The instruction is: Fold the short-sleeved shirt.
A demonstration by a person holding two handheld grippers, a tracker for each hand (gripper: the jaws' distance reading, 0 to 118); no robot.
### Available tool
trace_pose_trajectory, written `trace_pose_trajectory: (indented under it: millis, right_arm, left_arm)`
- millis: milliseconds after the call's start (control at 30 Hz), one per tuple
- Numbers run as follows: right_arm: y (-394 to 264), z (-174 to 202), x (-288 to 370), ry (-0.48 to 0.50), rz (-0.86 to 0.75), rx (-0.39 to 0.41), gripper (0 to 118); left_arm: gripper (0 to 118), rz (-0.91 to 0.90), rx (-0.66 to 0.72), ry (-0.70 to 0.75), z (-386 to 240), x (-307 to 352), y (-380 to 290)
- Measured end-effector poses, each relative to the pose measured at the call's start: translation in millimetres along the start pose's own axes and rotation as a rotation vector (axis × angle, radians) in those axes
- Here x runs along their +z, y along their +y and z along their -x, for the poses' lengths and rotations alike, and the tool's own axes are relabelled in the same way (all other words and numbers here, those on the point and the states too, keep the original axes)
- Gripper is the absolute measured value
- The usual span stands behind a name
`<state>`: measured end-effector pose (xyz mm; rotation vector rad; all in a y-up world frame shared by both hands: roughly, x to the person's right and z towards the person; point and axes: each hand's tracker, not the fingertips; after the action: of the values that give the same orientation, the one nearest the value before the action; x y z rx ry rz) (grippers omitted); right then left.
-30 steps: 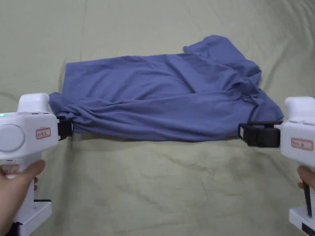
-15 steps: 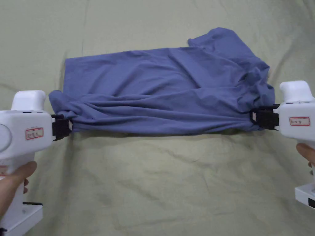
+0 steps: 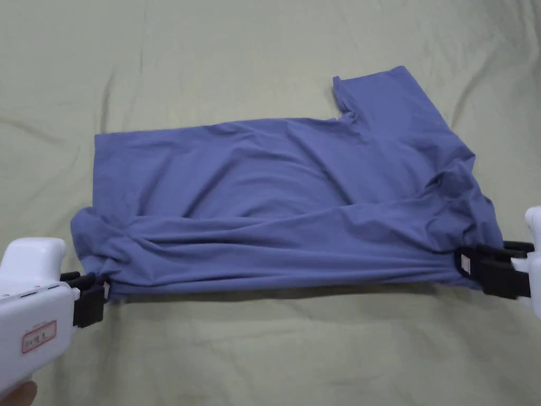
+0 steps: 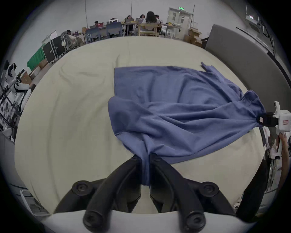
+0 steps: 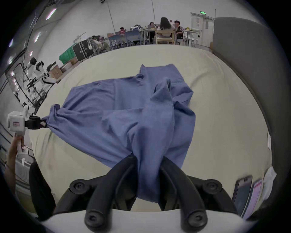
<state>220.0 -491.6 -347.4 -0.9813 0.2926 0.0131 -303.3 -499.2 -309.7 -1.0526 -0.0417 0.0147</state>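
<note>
While my left gripper (image 3: 98, 291) and right gripper (image 3: 467, 263) are both pinching the stretched shirt (image 3: 285, 211), I am risking bunched cloth slipping free.

No legible text anywhere. Left tool (image 3: 100, 288) body carries a small red-bordered label (image 3: 38, 337); characters too blurred to make out. Right tool (image 4: 260, 120) body has the same kind of red-bordered label (image 4: 285, 122), also too small to make out. Green lit sign (image 5: 203, 12) above the far door; lettering unresolved. Shirt shows no print or tag.
</note>
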Motion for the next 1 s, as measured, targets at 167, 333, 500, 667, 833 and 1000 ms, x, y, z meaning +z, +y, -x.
trace_pose_trajectory:
  millis: [167, 333, 500, 667, 833, 1000]
  right_arm:
    - [-16.6, 0.6, -7.3, 0.003, 0.027, -0.016, 17]
    - [-14.5, 13.4, 9.3, -0.023, 0.005, 0.013, 118]
    - [-19.4, 22.1, 61.0, 0.006, -0.081, -0.05, 118]
    - [-15.1, 42.5, 84.5, -0.049, -0.222, -0.037, 2]
    - [4.0, 47.7, 70.6, 0.009, -0.217, -0.011, 3]
    - [31.1, 52.4, 62.4, 0.019, -0.251, 0.005, 3]
  left_arm:
    - [6, 0.026, 0.068, -0.016, 4.5, -5.8, -10.9]
    - [88, 0.039, 0.145, 0.045, 16.8, 13.5, -21.1]
    - [88, -0.103, 0.223, 0.12, 10.9, 92.5, -44.6]
    - [0, -0.32, 0.466, -0.09, 14.8, 131.0, -41.4]
    - [0, -0.3, 0.287, -0.021, 7.6, 114.5, 27.4]
    - [2, -0.277, 0.198, -0.004, 21.5, 45.0, 138.4]
